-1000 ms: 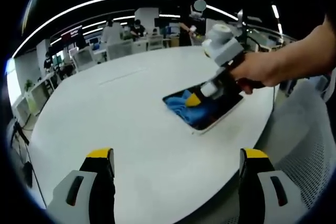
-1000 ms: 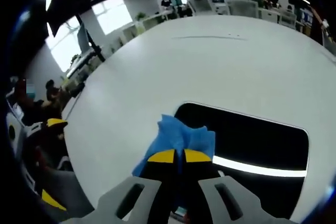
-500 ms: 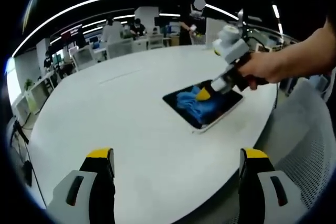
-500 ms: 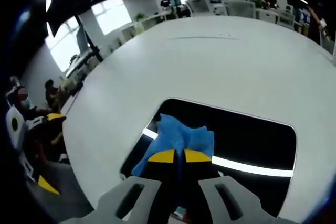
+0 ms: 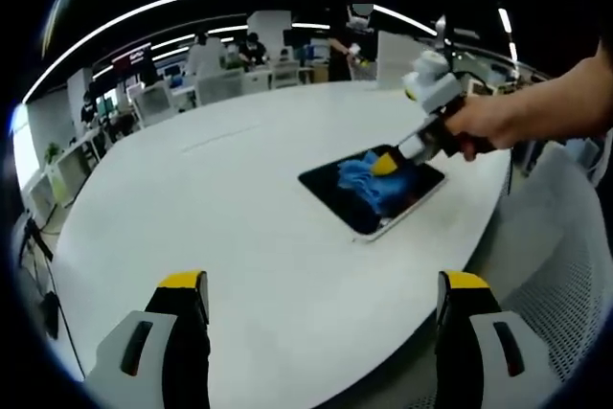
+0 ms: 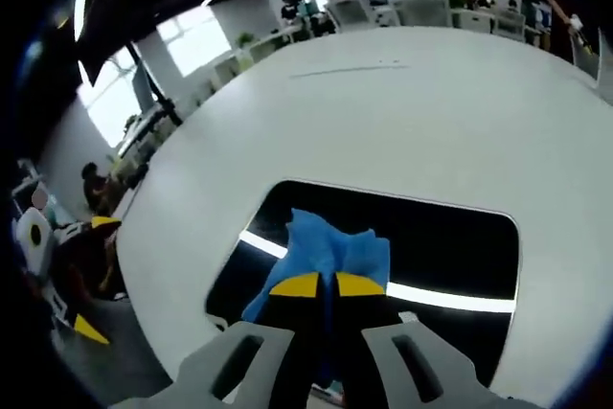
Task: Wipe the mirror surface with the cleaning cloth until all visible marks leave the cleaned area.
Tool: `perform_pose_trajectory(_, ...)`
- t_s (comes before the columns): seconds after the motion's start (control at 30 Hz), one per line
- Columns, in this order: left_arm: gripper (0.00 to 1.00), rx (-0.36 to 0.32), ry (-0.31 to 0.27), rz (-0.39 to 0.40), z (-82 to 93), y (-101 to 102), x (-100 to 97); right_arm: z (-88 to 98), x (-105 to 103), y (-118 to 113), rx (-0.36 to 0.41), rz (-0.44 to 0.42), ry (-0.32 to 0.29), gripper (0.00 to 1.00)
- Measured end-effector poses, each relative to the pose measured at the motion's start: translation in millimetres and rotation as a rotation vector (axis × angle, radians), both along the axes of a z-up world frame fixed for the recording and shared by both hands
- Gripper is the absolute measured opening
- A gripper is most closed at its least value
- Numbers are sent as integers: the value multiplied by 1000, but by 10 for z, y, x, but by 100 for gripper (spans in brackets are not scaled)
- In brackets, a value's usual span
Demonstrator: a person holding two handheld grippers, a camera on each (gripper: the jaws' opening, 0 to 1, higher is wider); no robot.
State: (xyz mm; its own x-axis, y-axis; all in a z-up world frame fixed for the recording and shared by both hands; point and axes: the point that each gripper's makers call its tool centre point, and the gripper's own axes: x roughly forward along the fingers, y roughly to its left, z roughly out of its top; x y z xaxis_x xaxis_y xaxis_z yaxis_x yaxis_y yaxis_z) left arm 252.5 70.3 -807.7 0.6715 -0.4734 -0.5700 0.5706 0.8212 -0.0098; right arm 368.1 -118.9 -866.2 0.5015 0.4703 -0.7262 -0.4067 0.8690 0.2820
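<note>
Since a second ago you are sliding the cloth [image 6: 330,246] from the mirror's [image 6: 441,256] left end toward its middle, your right gripper [image 5: 388,164] clenching the blue bundle between its jaws so the fabric is pressing flat against the glass. Your left gripper [image 5: 321,308] is hanging back over the near edge of the tabletop [image 5: 220,208], jaws spread wide and gripping nothing, probably to keep the scene visible. You are working with one mirror and one cloth; any remaining marks are too faint to judge.

The cloth [image 5: 368,175] has slid farther across the mirror [image 5: 356,208].
</note>
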Motion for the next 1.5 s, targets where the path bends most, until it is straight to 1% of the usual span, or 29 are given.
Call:
perform_pose_trajectory(0.3,99,-1,-1,7,3,9,4,-4,-5,-166,-17,1,-9,0)
perform_pose_trajectory(0.63,99,4,6,-8,-13,-14,-11,-7,-8,-359,-43,1,-26,0)
perform_pose_trajectory(1.03,99,-3,9,-2,-10,-11,-11,-4,27,-603,-38,-41,-27,0)
perform_pose_trajectory(1.23,99,-1,8,-2,-9,-11,-11,-5,21,-690,-36,-42,-27,0)
perform_pose_trajectory(1.33,99,0,10,0,-13,-8,-12,-9,21,-720,-49,-30,-28,0)
perform_pose_trajectory(1.5,99,1,12,-1,-16,-9,-14,-5,21,-812,-44,-50,-19,0)
